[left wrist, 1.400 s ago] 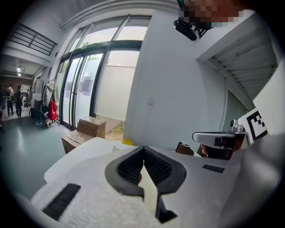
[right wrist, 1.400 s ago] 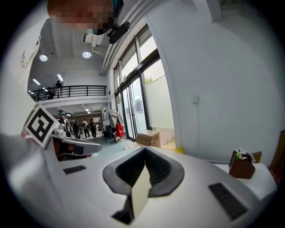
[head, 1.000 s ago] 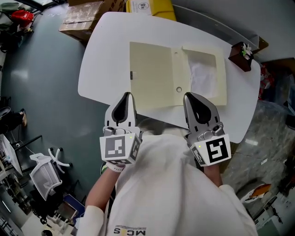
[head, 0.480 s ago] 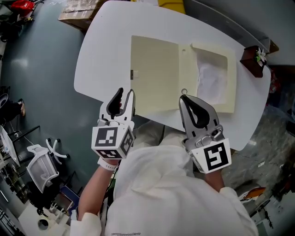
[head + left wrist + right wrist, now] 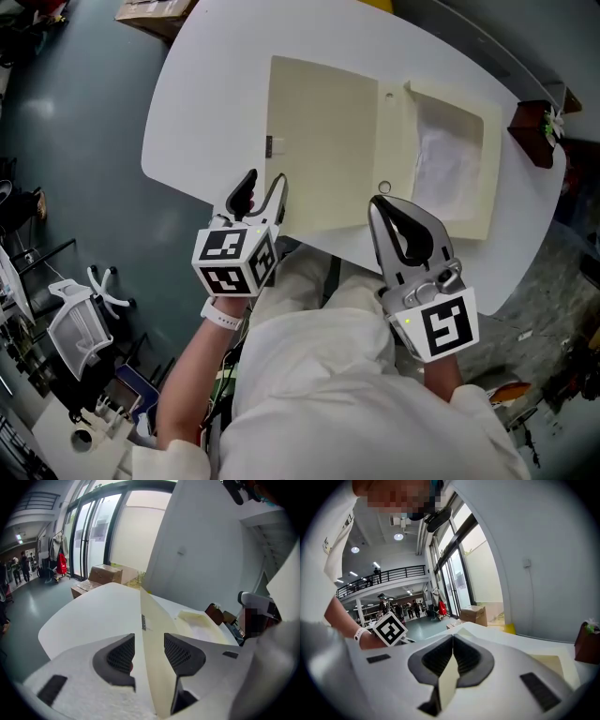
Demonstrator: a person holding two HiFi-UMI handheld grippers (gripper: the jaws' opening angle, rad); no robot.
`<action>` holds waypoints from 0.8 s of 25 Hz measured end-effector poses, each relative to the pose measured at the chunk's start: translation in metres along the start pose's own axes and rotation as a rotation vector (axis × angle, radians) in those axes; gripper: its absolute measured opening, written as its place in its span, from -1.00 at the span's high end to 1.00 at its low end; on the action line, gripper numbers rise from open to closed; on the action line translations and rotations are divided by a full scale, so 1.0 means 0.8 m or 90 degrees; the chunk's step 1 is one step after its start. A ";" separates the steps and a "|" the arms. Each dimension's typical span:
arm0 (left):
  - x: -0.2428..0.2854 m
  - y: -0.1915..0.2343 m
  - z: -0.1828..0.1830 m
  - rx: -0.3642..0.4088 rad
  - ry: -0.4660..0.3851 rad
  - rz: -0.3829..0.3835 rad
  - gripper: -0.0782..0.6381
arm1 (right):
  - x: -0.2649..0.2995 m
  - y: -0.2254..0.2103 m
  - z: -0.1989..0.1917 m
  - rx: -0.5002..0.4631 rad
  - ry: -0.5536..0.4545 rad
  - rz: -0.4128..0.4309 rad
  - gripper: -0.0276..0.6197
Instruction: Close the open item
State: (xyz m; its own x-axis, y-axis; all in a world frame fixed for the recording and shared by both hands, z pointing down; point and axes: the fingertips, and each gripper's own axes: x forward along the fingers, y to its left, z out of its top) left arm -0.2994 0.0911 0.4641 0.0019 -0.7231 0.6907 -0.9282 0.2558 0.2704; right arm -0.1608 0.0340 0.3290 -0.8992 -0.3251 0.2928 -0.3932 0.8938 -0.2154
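Note:
A flat cream box lies open on the white table [image 5: 206,112]. Its lid [image 5: 323,141] is folded out flat to the left, and its tray [image 5: 450,173] with white paper inside is on the right. My left gripper [image 5: 262,187] is at the lid's near left corner, and its jaws are opening. In the left gripper view the lid's left edge [image 5: 151,620] runs into the gap of the left gripper [image 5: 149,644], and the pads do not press it. My right gripper [image 5: 394,211] is shut at the box's near edge, below the hinge. Its jaws meet in the right gripper view [image 5: 453,641].
A small brown pot with a flower [image 5: 536,131] stands at the table's far right edge. Cardboard boxes [image 5: 150,11] sit on the floor beyond the table. A white chair [image 5: 80,319] is on the floor at the left. The near table edge is under both grippers.
The left gripper's jaws went from shut to wide apart, and it moved forward to the lid's near left corner. The right gripper stayed shut near the box's front edge.

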 end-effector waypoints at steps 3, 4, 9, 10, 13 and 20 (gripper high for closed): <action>0.009 0.010 -0.002 -0.017 -0.001 0.009 0.27 | 0.005 -0.002 -0.006 0.009 0.003 0.000 0.86; 0.011 0.012 -0.002 -0.021 -0.002 0.010 0.28 | 0.006 -0.003 -0.007 0.012 0.002 0.000 0.86; 0.017 0.015 -0.008 -0.026 -0.002 0.019 0.54 | 0.008 -0.008 -0.018 0.025 0.003 0.002 0.86; 0.017 0.015 -0.010 -0.028 0.000 0.019 0.54 | 0.009 -0.008 -0.021 0.027 0.004 0.003 0.86; 0.018 0.019 -0.015 -0.039 0.008 0.020 0.57 | 0.010 -0.009 -0.026 0.031 0.004 0.004 0.86; 0.014 0.011 -0.007 -0.039 -0.010 0.011 0.65 | 0.003 -0.016 -0.029 0.040 0.002 0.001 0.86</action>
State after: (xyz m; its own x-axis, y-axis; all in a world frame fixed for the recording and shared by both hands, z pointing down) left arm -0.3053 0.0884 0.4779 -0.0198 -0.7283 0.6850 -0.9037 0.3061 0.2993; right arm -0.1536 0.0290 0.3536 -0.8992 -0.3231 0.2949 -0.4034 0.8733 -0.2731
